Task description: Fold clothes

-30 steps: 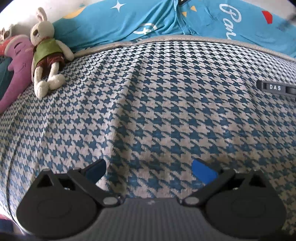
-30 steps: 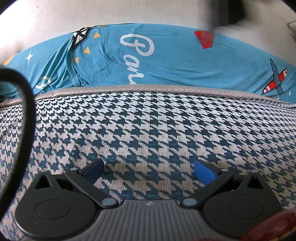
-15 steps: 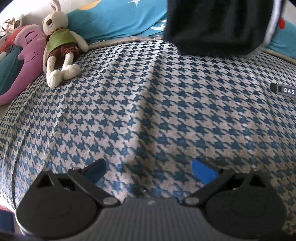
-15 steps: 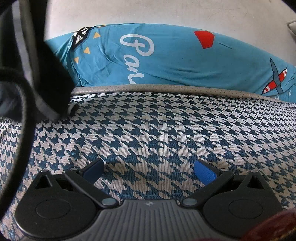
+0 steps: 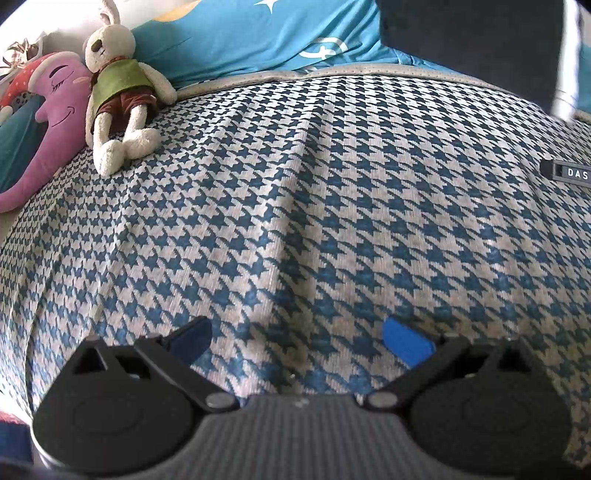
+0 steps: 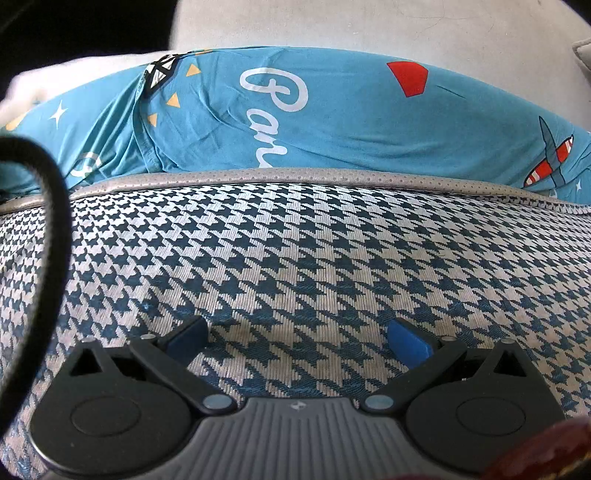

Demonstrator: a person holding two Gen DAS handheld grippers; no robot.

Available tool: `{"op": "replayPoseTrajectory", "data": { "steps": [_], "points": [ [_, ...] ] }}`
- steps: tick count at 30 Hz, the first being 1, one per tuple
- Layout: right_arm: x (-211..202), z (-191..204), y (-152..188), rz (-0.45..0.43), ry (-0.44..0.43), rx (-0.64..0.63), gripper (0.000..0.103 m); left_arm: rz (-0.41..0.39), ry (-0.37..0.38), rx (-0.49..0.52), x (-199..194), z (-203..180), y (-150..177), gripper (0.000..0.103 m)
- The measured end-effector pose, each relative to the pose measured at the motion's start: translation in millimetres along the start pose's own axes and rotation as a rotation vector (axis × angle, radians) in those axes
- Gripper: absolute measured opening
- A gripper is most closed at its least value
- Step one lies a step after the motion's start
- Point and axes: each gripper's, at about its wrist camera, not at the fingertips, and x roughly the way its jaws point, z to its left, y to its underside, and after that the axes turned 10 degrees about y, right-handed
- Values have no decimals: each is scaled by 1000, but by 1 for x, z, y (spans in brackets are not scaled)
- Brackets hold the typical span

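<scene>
A dark garment (image 5: 472,33) with a pale edge hangs blurred in the air at the top right of the left wrist view, above the far side of the bed. The right wrist view shows the same dark garment (image 6: 85,29) in its top left corner, with a blurred white patch below it. Low over the blue and white houndstooth bedspread (image 5: 314,206), my left gripper (image 5: 297,338) is open and holds nothing. My right gripper (image 6: 299,338) is open too, close above the houndstooth bedspread (image 6: 314,251), with nothing between its blue pads.
A turquoise printed pillow (image 6: 332,114) lies along the bed's far edge against a pale wall. A plush rabbit (image 5: 118,92) and a purple plush toy (image 5: 48,125) lie at the far left. A small black label (image 5: 567,171) sits on the spread. A black cable (image 6: 51,236) curves at left.
The dark garment came into view from above and has since shifted right and up in the left view. My left gripper has swung left, bringing the toys further in. The right gripper has stayed still.
</scene>
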Motion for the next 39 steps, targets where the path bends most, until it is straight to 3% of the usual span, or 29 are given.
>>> {"op": "replayPoseTrajectory", "data": {
  "steps": [39],
  "points": [
    [1, -1, 1, 0, 1, -1, 103, -3, 2, 16, 1, -2, -1, 103]
  ]
}}
